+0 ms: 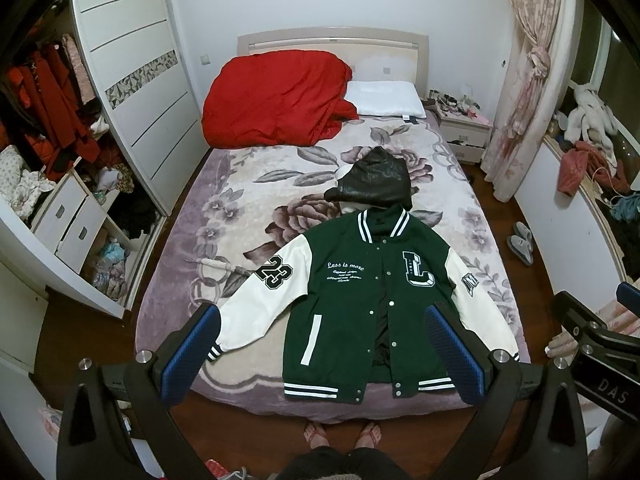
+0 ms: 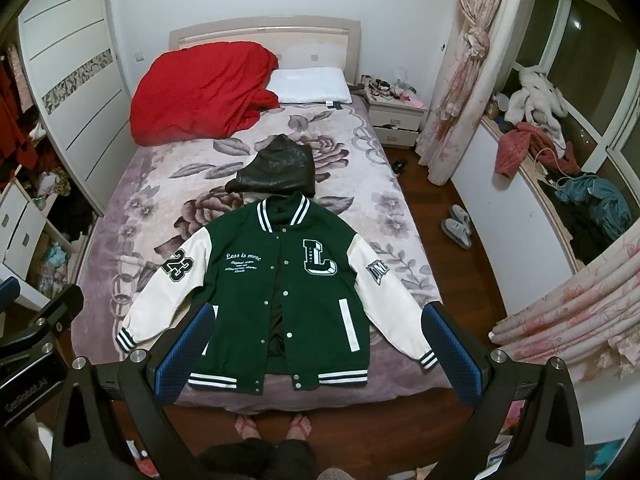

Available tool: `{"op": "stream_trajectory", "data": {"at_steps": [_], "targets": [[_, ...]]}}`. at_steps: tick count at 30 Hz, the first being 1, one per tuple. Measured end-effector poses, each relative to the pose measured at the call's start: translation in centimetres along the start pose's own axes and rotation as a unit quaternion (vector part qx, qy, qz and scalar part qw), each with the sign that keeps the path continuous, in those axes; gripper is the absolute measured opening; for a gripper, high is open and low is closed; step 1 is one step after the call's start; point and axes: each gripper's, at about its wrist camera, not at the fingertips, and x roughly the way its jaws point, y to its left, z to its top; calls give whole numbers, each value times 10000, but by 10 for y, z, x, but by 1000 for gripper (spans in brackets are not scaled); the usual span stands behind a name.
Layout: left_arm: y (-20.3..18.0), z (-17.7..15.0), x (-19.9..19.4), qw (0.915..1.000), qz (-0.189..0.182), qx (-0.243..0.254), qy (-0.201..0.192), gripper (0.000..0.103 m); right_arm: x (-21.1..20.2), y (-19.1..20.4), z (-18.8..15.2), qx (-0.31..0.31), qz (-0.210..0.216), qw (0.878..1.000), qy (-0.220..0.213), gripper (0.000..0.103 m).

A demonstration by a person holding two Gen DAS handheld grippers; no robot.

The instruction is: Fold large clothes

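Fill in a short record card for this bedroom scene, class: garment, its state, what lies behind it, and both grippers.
garment: green varsity jacket with white sleeves, "23" patch, letter "L"
state: spread flat, front up, snaps undone, sleeves out, not yet folded
surface: floral blanket on the bed
behind collar: dark folded garment
far end: red quilt, white pillow
left gripper: open, above the hem, holding nothing
right gripper: open, holding nothing

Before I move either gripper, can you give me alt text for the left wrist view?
A green varsity jacket with white sleeves and a black hood lies flat, front up and partly unsnapped, at the foot of a floral-blanketed bed. The open left gripper hovers above it, blue-padded fingers apart. A red duvet and white pillow sit by the headboard.
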Motion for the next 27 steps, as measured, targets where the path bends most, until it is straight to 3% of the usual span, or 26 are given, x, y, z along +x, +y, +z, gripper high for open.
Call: {"op": "stream_trajectory", "data": {"at_steps": [6, 9, 21, 27], "targets": [[1, 4, -2, 10000, 7, 1, -20, 103, -1, 0, 0, 7, 8, 10000, -10, 103], [-10, 37, -11, 10000, 11, 10, -29, 103, -2, -1, 0, 1, 5, 10000, -22, 103], [-18, 59, -15, 10000, -21, 13, -78, 103, -9, 0, 8, 44, 12, 10000, -48, 103], [-20, 54, -15, 10000, -16, 1, -93, 103, -10, 0, 12, 63, 9, 10000, -53, 103]]}}
